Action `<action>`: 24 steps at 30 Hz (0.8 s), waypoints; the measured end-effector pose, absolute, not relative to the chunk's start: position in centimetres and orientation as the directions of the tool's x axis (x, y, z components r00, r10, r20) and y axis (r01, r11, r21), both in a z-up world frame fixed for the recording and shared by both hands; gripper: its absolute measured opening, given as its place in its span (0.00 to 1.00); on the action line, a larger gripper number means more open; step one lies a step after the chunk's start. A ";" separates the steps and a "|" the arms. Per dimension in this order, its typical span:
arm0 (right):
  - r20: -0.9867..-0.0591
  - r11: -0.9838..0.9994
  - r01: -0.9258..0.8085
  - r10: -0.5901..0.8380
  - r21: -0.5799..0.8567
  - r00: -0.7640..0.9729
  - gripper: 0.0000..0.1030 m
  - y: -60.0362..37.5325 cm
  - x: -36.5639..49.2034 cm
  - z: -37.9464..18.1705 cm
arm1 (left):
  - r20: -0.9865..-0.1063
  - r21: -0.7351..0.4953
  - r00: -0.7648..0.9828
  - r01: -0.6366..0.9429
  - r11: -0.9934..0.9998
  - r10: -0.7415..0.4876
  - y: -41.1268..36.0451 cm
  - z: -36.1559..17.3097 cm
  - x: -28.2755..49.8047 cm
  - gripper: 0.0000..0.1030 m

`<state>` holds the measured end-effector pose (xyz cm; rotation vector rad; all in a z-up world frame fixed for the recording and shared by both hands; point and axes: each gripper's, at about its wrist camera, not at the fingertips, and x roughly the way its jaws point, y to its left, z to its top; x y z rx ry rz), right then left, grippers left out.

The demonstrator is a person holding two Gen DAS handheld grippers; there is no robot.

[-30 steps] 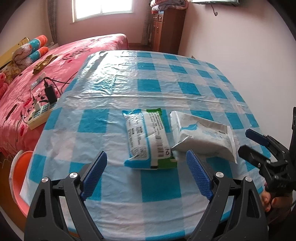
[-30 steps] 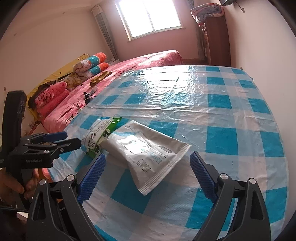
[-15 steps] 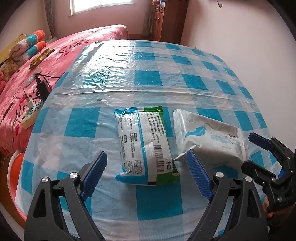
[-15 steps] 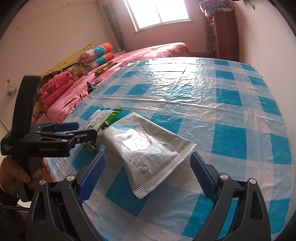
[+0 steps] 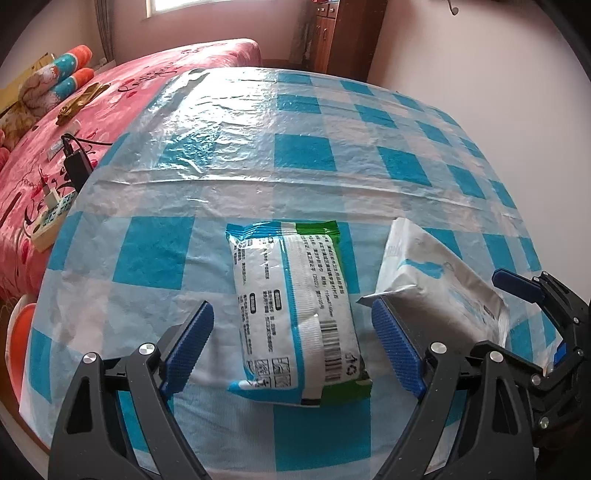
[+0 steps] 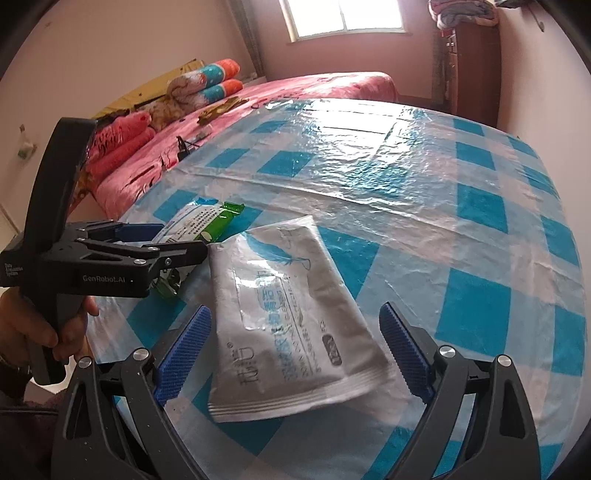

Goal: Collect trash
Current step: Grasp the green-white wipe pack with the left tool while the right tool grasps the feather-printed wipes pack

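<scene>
A white, blue and green wrapper (image 5: pixel 295 314) lies on the checked tablecloth (image 5: pixel 295 155). My left gripper (image 5: pixel 295 347) is open, its blue pads on either side of the wrapper's near half. A silver-white pouch (image 6: pixel 288 325) lies to its right, also in the left wrist view (image 5: pixel 436 291). My right gripper (image 6: pixel 295 347) is open with the pouch's near end between its fingers; it shows at the right edge of the left wrist view (image 5: pixel 532 317). The green wrapper (image 6: pixel 207 225) shows behind the left gripper (image 6: pixel 147 247) in the right wrist view.
A pink bed (image 5: pixel 110 96) stands along the table's left side, with a power strip (image 5: pixel 51 221) and charger at its edge. An orange stool (image 5: pixel 18 339) is at lower left. A wooden cabinet (image 5: pixel 332 33) and the wall bound the far right.
Both grippers have moved forward and down over the table. Each wrapper now lies between its gripper's open fingers instead of ahead of them.
</scene>
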<state>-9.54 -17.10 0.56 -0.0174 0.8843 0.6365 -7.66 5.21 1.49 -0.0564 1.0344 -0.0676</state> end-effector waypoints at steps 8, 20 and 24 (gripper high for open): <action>-0.745 0.807 -0.544 0.505 0.229 0.436 0.89 -16.0 -8.5 -0.1 | -0.850 -0.071 0.522 0.023 0.997 -0.072 5.3 1.3 -7.1 0.85; -0.753 0.810 -0.555 0.481 0.187 0.449 0.89 -14.8 -8.1 -0.6 | -0.834 -0.010 0.550 0.054 0.998 -0.038 4.7 1.0 -7.1 0.85; -0.752 0.819 -0.549 0.465 0.165 0.467 0.89 -14.5 -8.1 -0.7 | -0.830 0.020 0.558 0.060 0.998 -0.017 4.3 0.9 -7.1 0.83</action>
